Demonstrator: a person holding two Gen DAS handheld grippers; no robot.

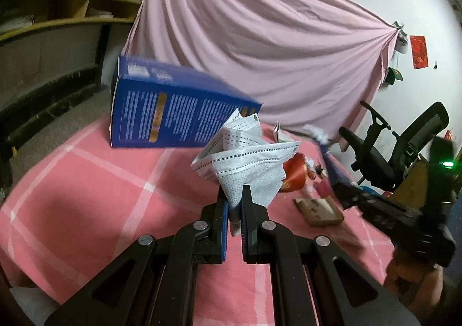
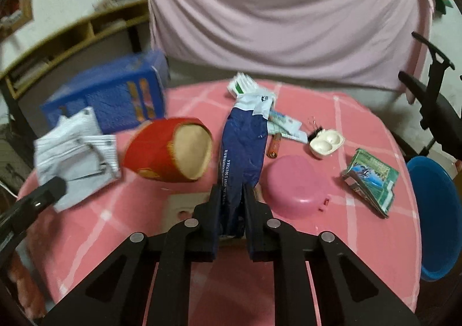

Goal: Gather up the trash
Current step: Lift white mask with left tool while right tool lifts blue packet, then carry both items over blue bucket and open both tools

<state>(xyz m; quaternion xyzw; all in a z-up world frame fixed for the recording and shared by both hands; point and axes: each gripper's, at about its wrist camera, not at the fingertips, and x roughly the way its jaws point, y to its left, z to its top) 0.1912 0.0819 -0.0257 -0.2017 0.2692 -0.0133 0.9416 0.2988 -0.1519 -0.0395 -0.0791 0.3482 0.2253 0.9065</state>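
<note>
A pink checked bench (image 2: 361, 123) is carrying a pink bowl (image 2: 297, 184); a red cup (image 2: 161, 152) is lying left of it, a green packet (image 2: 372, 178) right, a white case (image 2: 326, 142) behind.

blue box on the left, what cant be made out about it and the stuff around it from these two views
- Blue box: print motion-blurred in both views.
- Wooden block: right wrist view, mostly behind the right gripper and its blue wrapper.
- Blue basin: cut off by the right wrist frame's edge.
</note>
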